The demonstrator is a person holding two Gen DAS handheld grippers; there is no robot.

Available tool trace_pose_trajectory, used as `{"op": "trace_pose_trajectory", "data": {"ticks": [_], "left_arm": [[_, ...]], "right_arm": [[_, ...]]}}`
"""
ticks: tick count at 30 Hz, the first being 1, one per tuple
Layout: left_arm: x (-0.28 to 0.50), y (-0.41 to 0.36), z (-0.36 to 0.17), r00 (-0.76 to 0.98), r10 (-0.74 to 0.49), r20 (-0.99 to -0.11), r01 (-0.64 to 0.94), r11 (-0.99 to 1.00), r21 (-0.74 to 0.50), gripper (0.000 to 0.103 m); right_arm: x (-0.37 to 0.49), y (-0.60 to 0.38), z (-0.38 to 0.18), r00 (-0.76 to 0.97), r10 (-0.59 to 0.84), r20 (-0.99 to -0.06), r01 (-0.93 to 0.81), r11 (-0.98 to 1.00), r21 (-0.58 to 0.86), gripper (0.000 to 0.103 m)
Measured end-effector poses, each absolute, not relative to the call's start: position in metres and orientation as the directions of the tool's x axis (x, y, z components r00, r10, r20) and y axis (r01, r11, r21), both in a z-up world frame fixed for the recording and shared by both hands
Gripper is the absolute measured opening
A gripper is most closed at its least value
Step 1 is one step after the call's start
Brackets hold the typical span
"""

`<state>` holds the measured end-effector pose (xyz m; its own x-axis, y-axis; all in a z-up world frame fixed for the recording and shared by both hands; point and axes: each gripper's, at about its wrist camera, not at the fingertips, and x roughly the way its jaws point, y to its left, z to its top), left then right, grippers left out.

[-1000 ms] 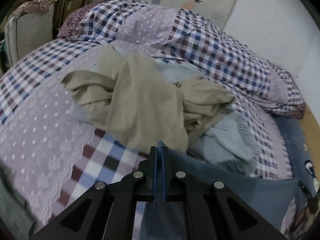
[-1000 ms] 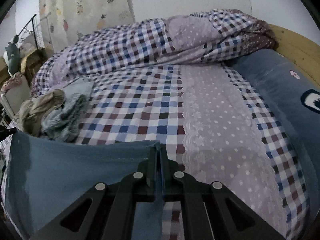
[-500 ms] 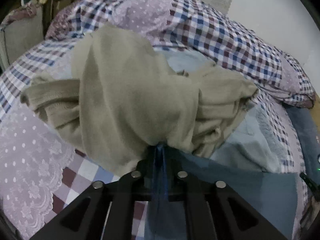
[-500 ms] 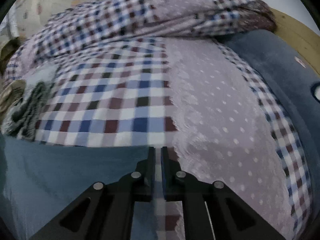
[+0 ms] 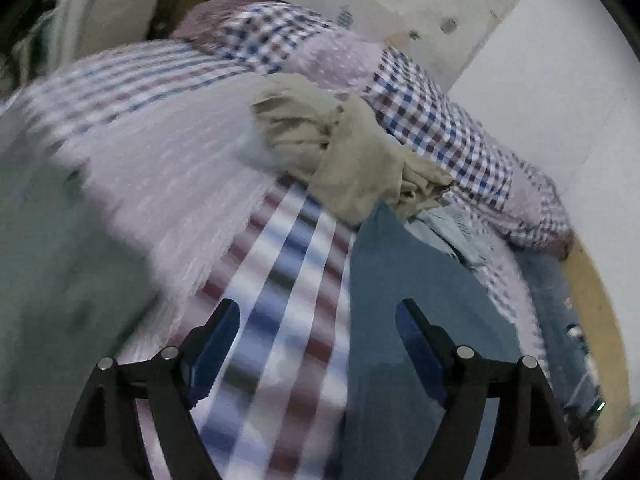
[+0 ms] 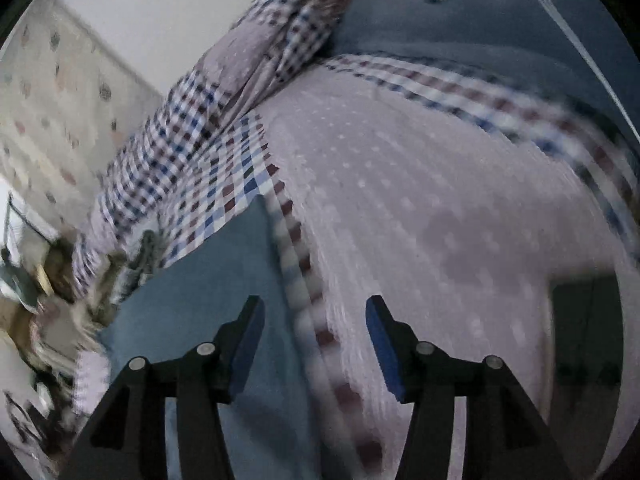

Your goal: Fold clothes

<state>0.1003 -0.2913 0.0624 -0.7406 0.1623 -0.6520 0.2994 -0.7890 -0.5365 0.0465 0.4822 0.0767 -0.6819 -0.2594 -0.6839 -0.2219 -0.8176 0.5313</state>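
Note:
A blue garment (image 5: 416, 304) lies flat on the checked and dotted bedspread (image 5: 168, 184); in the right wrist view the blue garment (image 6: 216, 280) reaches under my left finger. My left gripper (image 5: 318, 316) is open above the bed, its right finger over the garment's edge, nothing between the pads. My right gripper (image 6: 314, 312) is open too, astride the garment's right edge. A crumpled beige garment (image 5: 352, 152) and a pale blue one (image 5: 452, 224) sit in a heap just beyond the blue garment. Both views are motion-blurred.
A rolled checked quilt (image 5: 420, 112) lies along the wall side. A dark blue pillow (image 6: 480, 16) rests at the head of the bed by a wooden frame (image 5: 596, 320). Cluttered furniture (image 6: 32, 300) stands off the bed's far side.
Both grippers, shut on the blue garment's edge before, have opened and let it go. It now lies flat on the bed, and both cameras have pulled back and tilted.

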Motion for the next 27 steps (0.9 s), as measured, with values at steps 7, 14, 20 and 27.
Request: {"op": "trace_pose_trajectory", "data": {"ticks": [7,14,20,27], "left_arm": [[0.187,-0.255,0.034,-0.750,0.252,-0.612,0.307,-0.687,-0.659,0.084],[0.194,-0.225,-0.002,-0.691,0.350,-0.633,0.343,-0.611,-0.713,0.082],[0.197,-0.232,-0.007,-0.714,0.348,-0.607,0.357,-0.565,-0.744,0.074],[0.190,-0.218,-0.009,-0.696,0.383,-0.607,0.337,-0.573,-0.747,0.055]], "right_arm": [[0.132,0.480,0.047,-0.708,-0.349,-0.614,-0.246,-0.693,0.677,0.058],[0.131,0.475,0.027,-0.693,-0.418,-0.588,-0.249,-0.627,0.738,0.058],[0.133,0.465,0.020,-0.687,-0.428,-0.587,-0.255,-0.614,0.747,0.058],[0.130,0.458,0.018,-0.687,-0.430,-0.585,-0.250,-0.616,0.747,0.058]]}}
